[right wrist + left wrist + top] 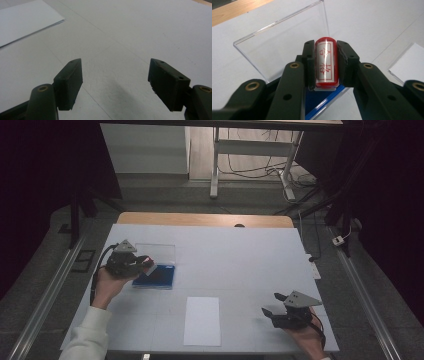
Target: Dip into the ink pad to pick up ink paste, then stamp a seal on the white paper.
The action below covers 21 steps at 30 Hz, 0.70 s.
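Note:
My left gripper [148, 262] [325, 52] is shut on a red stamp [325, 62] with a white label of red characters; both pads press its sides. It hangs just above a blue case [156, 276] whose clear lid [159, 252] [284, 42] stands open behind it. The red of the stamp [145, 259] shows small at the jaw tips in the high view. My right gripper [272, 305] [115, 75] rests near the table's front right, jaws wide open with nothing between them, over bare white surface.
A white sheet of paper [202, 320] [22, 20] lies at the front centre of the white table cover [235, 260], and its corner [409, 62] shows in the left gripper view. A wooden table edge [205, 219] runs along the back. Dark floor and cables lie beyond.

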### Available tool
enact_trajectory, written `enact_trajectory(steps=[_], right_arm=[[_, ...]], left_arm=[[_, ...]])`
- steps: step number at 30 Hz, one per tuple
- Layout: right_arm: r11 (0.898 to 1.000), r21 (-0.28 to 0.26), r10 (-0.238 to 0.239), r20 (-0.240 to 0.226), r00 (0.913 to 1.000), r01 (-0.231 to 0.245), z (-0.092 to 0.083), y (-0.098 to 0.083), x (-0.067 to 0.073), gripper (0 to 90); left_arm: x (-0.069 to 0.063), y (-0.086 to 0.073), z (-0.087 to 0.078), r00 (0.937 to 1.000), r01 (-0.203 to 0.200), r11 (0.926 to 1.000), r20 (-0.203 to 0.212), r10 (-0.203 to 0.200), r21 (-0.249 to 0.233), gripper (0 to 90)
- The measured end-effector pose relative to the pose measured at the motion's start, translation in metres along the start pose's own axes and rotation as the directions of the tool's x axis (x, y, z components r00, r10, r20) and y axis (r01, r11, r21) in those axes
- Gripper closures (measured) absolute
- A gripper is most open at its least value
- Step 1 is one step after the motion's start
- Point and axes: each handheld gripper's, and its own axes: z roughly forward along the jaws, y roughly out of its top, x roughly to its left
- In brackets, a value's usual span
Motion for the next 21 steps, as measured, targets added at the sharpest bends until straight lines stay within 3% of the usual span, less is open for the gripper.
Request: enact_trajectory(steps=[4,8,21], right_arm=[[1.0,0.005,-0.003,-0.001,1.0,0.003,-0.001,0.0,0.0,27.3],[1.0,0.008,-0.003,0.001,1.0,0.003,-0.001,0.0,0.0,27.3],[1.0,0.006,-0.002,-0.001,1.0,0.002,0.0,0.0,0.0,27.3]], left_arm=[[-0.001,0.0,-0.002,0.9999,-0.005,1.0,0.009,0.005,-0.005,70.4],[-0.003,0.002,-0.006,0.9988,-0.012,0.9994,0.046,0.014,-0.034,70.3],[-0.019,0.011,-0.017,0.9942,-0.056,0.9963,0.089,0.061,-0.065,70.3]])
